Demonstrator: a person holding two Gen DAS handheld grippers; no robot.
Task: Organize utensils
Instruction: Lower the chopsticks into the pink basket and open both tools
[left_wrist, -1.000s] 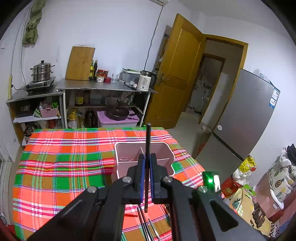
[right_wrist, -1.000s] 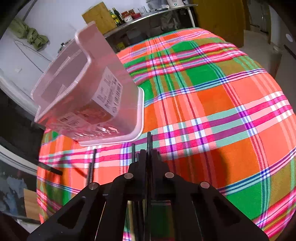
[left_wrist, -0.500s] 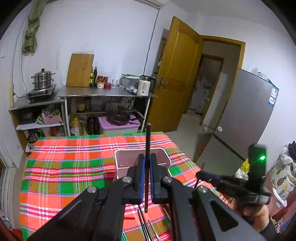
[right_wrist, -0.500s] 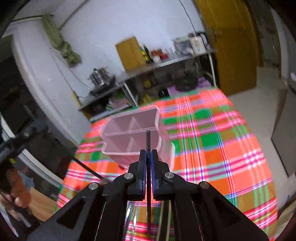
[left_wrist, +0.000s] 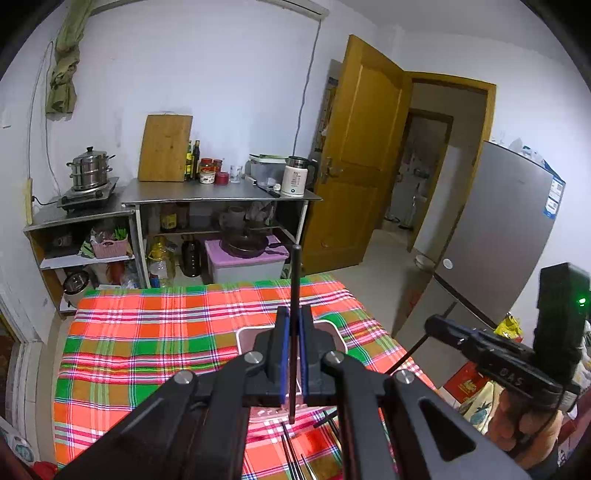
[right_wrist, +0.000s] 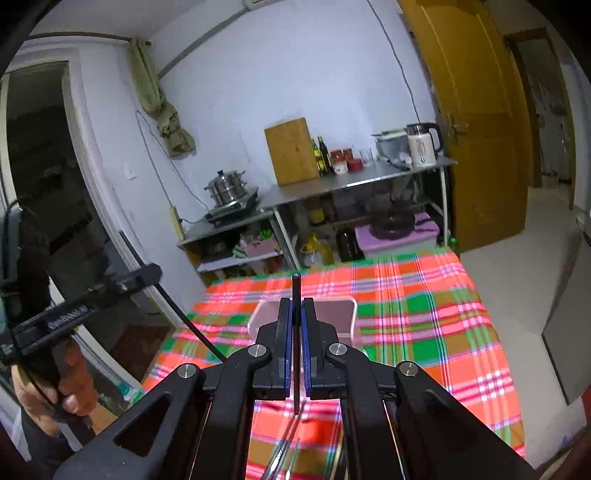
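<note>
My left gripper (left_wrist: 293, 317) is shut on a black chopstick (left_wrist: 294, 273) held upright, high above the table. My right gripper (right_wrist: 296, 308) is shut on another black chopstick (right_wrist: 296, 288), also raised. A pink divided utensil holder (left_wrist: 247, 338) stands on the plaid tablecloth (left_wrist: 147, 332), mostly hidden behind the fingers; it also shows in the right wrist view (right_wrist: 340, 310). Several loose chopsticks (left_wrist: 291, 450) lie on the cloth near the front edge. The right gripper shows at the right of the left wrist view (left_wrist: 436, 325), and the left gripper at the left of the right wrist view (right_wrist: 147, 275).
A steel counter (left_wrist: 221, 192) with a cutting board (left_wrist: 165, 147), kettle (left_wrist: 293, 181) and pot (left_wrist: 90, 171) stands behind the table. An open wooden door (left_wrist: 358, 147) and a grey fridge (left_wrist: 498, 236) are to the right.
Both grippers have lifted higher and tilted level, each still holding its chopstick. The right view has swung from looking down at the holder to facing the room.
</note>
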